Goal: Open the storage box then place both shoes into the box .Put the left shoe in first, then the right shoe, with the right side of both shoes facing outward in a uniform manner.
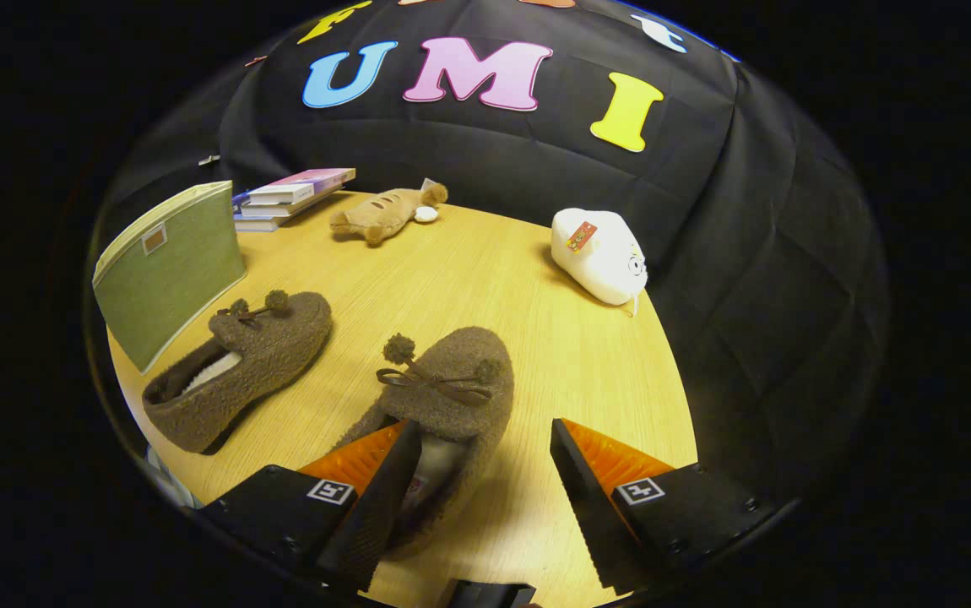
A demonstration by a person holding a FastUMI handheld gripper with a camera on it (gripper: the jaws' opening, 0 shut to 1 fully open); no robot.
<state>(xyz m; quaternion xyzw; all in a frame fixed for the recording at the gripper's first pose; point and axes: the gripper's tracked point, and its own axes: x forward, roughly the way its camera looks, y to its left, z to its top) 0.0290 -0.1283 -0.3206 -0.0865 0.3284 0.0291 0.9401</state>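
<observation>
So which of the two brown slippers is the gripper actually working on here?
The slipper with the ribbon bow, lying between the open gripper fingers, one finger inside its opening. The other slipper lies apart, beside the green box.

light: warm, overhead | shadows: soft, short | focus: sharp | edges: strong fisheye bending

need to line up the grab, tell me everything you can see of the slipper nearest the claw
The near slipper is brown and fuzzy like fleece, with a brown ribbon bow and two pompoms on its top and a pale lining inside. It lies flat on the wooden table, toe pointing away toward the booth wall. The open claw straddles its heel end: one finger reaches into the shoe opening, the other stands over bare table beside it.
</observation>
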